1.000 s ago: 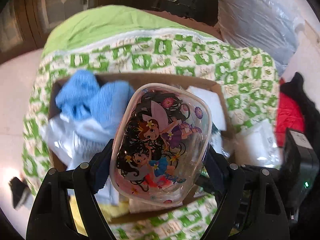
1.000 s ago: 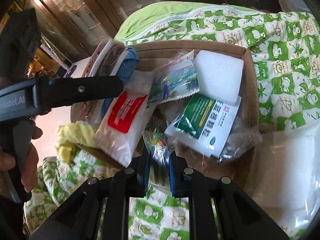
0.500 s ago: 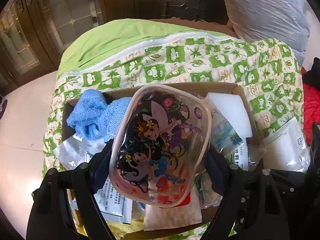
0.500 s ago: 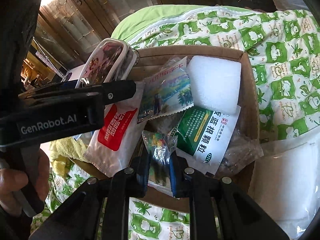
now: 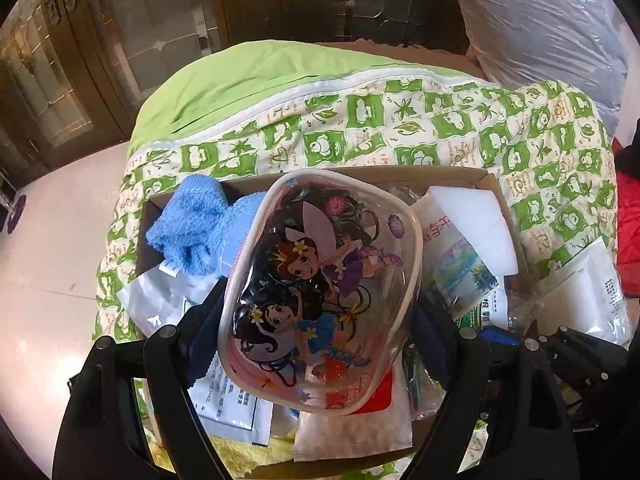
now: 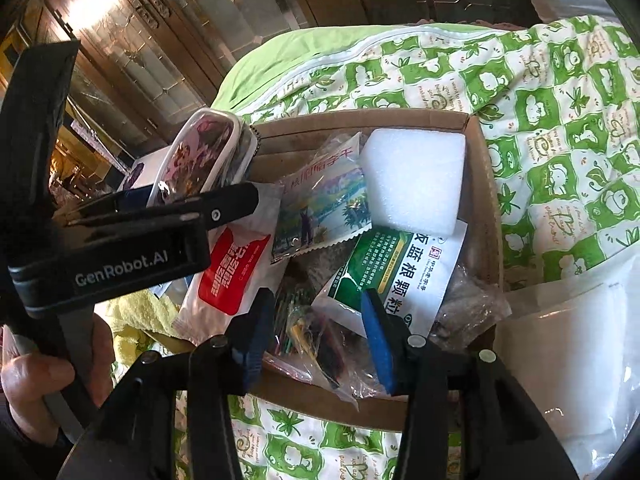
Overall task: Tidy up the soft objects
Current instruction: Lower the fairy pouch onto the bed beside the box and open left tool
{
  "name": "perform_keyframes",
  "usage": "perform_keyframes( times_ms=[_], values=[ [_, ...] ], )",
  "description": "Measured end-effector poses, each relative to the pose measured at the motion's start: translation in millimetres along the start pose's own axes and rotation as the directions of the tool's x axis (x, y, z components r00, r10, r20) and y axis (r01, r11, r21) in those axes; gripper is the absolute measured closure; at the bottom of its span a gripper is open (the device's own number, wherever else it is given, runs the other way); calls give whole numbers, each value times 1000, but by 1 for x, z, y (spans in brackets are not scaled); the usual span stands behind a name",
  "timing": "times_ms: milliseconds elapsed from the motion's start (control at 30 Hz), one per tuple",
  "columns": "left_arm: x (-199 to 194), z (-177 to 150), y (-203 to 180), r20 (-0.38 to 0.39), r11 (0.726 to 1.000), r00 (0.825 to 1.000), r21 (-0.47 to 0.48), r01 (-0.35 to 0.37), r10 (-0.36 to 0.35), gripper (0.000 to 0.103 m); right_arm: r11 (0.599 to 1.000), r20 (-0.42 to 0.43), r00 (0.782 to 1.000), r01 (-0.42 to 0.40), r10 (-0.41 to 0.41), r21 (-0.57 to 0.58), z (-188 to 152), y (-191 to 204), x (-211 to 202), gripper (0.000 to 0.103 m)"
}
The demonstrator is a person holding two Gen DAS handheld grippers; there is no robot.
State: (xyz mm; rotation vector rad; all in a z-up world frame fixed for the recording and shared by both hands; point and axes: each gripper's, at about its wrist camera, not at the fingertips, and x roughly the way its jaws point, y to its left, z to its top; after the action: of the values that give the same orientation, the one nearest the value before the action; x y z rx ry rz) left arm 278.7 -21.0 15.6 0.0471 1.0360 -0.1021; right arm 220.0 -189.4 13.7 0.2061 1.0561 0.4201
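Observation:
My left gripper (image 5: 316,328) is shut on a clear fairy-print pouch (image 5: 320,280) and holds it above the cardboard box (image 5: 490,178). The pouch also shows in the right wrist view (image 6: 200,156). My right gripper (image 6: 316,336) is open over the box's near edge (image 6: 360,404); a small clear bag of colourful bits (image 6: 312,336) lies between its fingers, released. The box holds a blue towel (image 5: 200,232), a white foam block (image 6: 416,180), a green-and-white sachet (image 6: 400,276), a red-label packet (image 6: 232,272) and a picture packet (image 6: 324,208).
The box rests on a green-and-white patterned quilt (image 5: 440,120). A white plastic-wrapped bundle (image 6: 568,344) lies right of the box. A yellow cloth (image 6: 136,316) sits at the box's left. A large clear plastic bag (image 5: 540,20) is behind; red fabric (image 5: 628,248) at far right.
My right gripper has opened and let the small bag of colourful bits drop at the box's near edge. My left gripper still holds the pouch and has drawn back, showing more of the box.

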Motion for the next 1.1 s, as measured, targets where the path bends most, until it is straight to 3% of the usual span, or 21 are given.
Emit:
perform_keyframes(
  times_ms=[133, 267, 333, 433, 533, 567, 633, 733, 800, 833, 900, 1100],
  values=[
    [-24, -8, -2, 73, 998, 995, 3, -68, 68, 20, 1000, 24, 1000, -2, 2, 3, -4, -3, -11, 57],
    [-59, -25, -10, 158, 976, 966, 31, -213, 206, 20, 1000, 44, 999, -6, 5, 29, -14, -15, -26, 54],
    [-73, -35, -9, 164, 967, 955, 18, -254, 248, 20, 999, 54, 999, -6, 4, 43, -21, -17, -33, 52],
    [-88, -53, -5, 112, 954, 948, -19, -298, 299, 20, 999, 54, 999, 1, -4, 45, -37, -15, -40, 51],
    [-101, -76, 0, 93, 977, 973, -60, -206, 211, 20, 998, 34, 999, 2, -4, 61, -53, -12, -40, 42],
    [-104, -85, 0, 82, 984, 982, -62, -167, 172, 20, 998, 29, 1000, 3, -5, 61, -57, -9, -40, 34],
    [-109, -101, -1, 90, 993, 989, -48, -112, 116, 20, 999, 26, 1000, 14, -15, 41, -67, -2, -43, 23],
    [-115, -127, 1, 110, 999, 994, -42, 30, -26, 20, 998, 35, 998, 57, -57, -4, -80, 11, -50, 20],
    [-116, -142, 3, 76, 997, 996, -65, 41, -36, 20, 996, 50, 995, 90, -89, -27, -86, 19, -55, 13],
    [-117, -148, 3, 72, 997, 997, -68, 25, -20, 20, 993, 61, 992, 111, -109, -40, -90, 23, -59, 1],
    [-124, -160, 5, 93, 997, 996, -73, 4, 3, 20, 987, 86, 986, 147, -142, -60, -100, 30, -68, 0],
    [-144, -170, 16, 127, 988, 992, -147, 41, -22, 20, 984, 71, 984, 170, -166, -51, -119, 36, -80, 0]
  ],
)
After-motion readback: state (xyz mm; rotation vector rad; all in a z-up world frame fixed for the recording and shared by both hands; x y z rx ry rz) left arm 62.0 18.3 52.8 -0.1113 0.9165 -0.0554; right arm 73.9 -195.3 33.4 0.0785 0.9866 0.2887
